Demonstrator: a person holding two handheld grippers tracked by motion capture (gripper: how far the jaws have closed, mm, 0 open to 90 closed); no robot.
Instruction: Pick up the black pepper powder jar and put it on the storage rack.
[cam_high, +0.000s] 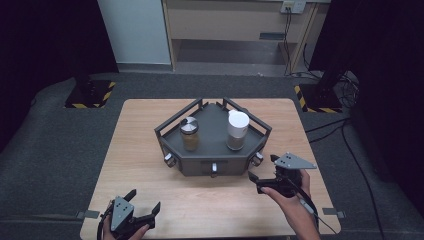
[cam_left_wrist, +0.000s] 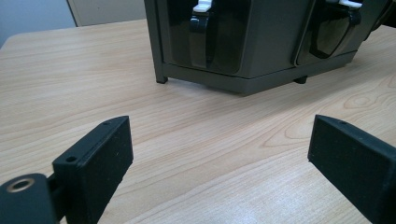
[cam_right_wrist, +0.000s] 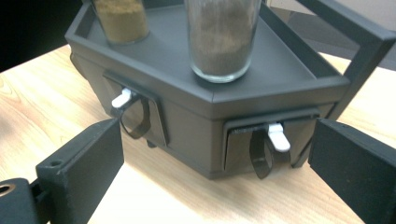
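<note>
Right gripper view looked along wide-apart jaws, holding nothing, at the dark drawer rack (cam_right_wrist: 261, 100), straight ahead and close; the drawer's white tab handle (cam_right_wrist: 279, 136) sat just right of centre, a second tab (cam_right_wrist: 122, 98) further left. Right gripper (cam_high: 261, 172) was the nearer one, just off the rack's front-right corner; left gripper (cam_high: 145, 202), jaws also spread and empty, lay well back near the table (cam_high: 135, 150) edge. Atop the rack stood a metal-lidded spice jar (cam_high: 189, 133) and a white-capped jar (cam_high: 237, 129), clear of the drawer fronts. Nothing blocked the tab.

Spread fingers (cam_left_wrist: 93, 163), wooden table (cam_left_wrist: 196, 135), dark rack (cam_left_wrist: 252, 42)
</note>
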